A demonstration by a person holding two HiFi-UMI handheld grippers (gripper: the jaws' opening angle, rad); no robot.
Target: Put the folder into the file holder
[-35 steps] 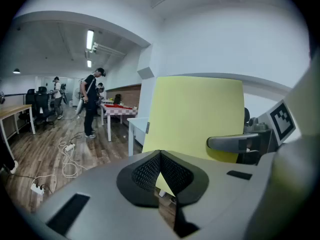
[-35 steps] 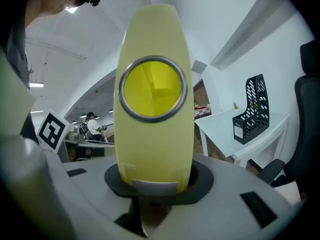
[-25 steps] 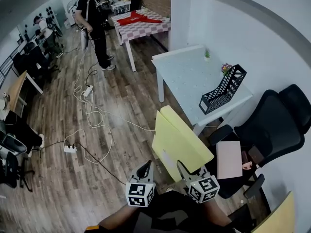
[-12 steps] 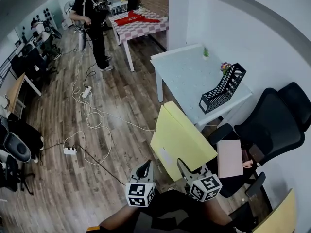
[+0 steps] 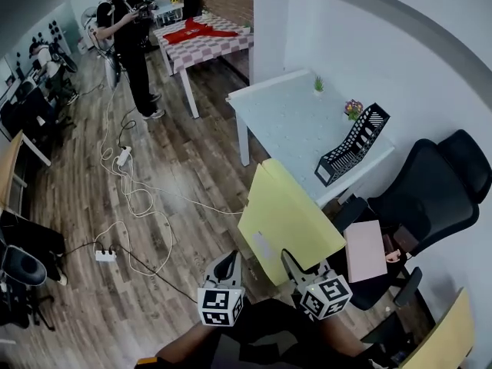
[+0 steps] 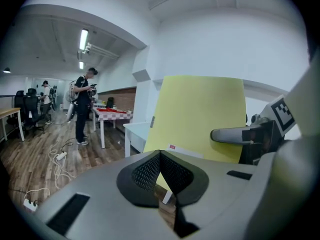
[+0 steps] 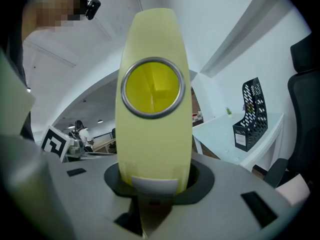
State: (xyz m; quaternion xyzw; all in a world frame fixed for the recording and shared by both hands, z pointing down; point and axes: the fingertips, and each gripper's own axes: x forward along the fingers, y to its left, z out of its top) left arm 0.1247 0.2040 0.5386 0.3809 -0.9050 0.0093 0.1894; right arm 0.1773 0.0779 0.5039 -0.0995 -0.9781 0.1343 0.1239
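A yellow folder [image 5: 288, 217] stands on edge in front of me, and my right gripper [image 5: 292, 263] is shut on its lower part. In the right gripper view the folder's spine [image 7: 152, 99], with its ring hole, fills the space between the jaws of the right gripper [image 7: 154, 184]. My left gripper [image 5: 227, 266] hovers left of the folder, apart from it. Its jaws [image 6: 160, 156] are shut on nothing, and the folder [image 6: 200, 116] shows behind them. The black mesh file holder [image 5: 352, 146] stands on the white table [image 5: 284, 114] beyond the folder and looks empty; the right gripper view shows the file holder [image 7: 250, 115] too.
A black office chair [image 5: 434, 198] stands to the right with a pink item [image 5: 363, 250] on its seat. Two small plants [image 5: 317, 85] sit on the table's far side. Cables and power strips [image 5: 123, 198] lie on the wood floor. People stand at the far left by a checked table [image 5: 204, 37].
The head view has swung, so the table and file holder sit slightly further left. The folder has turned slightly in the right gripper. Both grippers keep their places in view.
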